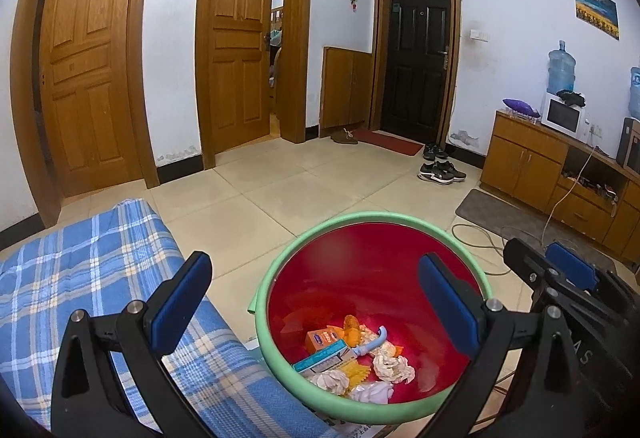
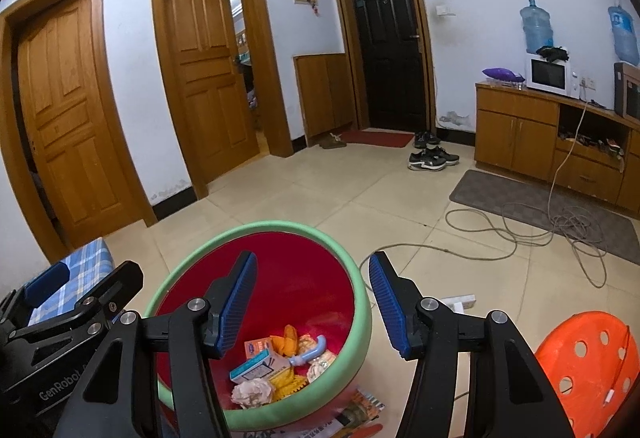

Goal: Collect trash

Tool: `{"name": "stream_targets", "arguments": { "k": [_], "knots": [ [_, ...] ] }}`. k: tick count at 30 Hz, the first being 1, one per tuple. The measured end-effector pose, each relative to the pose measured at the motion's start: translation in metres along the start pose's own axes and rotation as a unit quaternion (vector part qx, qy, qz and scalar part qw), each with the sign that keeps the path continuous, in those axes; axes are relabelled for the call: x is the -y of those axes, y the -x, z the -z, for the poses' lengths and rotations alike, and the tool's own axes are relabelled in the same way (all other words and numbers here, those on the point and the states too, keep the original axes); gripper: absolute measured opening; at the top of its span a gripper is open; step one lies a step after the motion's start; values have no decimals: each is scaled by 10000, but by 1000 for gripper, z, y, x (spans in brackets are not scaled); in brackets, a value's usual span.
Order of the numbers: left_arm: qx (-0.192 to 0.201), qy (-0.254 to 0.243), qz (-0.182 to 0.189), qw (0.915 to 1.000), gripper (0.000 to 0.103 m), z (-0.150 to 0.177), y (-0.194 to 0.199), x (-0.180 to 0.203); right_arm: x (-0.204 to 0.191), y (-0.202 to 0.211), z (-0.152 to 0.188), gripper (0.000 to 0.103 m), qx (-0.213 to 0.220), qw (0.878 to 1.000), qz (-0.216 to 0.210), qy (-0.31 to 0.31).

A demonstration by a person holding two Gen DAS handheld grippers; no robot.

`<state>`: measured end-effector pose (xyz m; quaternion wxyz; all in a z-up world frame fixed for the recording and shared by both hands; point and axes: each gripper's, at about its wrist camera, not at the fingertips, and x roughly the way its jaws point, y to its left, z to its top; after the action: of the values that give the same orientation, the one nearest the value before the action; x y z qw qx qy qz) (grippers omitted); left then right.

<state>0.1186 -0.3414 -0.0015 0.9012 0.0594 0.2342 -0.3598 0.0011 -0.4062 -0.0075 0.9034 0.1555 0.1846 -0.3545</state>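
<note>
The red bin (image 1: pixel 372 258) with a green rim stands on the floor (image 1: pixel 280 190) beside the checked bed (image 1: pixel 80 278), already holding crumpled tissues (image 1: pixel 394 366), small boxes (image 2: pixel 252 368) and wrappers. Both the left gripper (image 1: pixel 316 310) and the right gripper (image 2: pixel 312 306) hang over it released and empty. Most collecting looks done; a leaflet (image 2: pixel 360 410) by the bin's foot may remain.

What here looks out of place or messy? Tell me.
A long cable sprawls in loose loops across the floor and the grey mat. Printed papers lie on the floor under the red bin, not in it.
</note>
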Motion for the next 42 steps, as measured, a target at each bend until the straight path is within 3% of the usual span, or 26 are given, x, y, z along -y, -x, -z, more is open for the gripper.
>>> {"name": "stream_targets", "arguments": {
  "k": [42],
  "knots": [
    [-14, -12, -15, 10000, 101, 0, 1, 0, 2, 1, 0, 60, -8, 10000, 79, 30]
  ]
}}
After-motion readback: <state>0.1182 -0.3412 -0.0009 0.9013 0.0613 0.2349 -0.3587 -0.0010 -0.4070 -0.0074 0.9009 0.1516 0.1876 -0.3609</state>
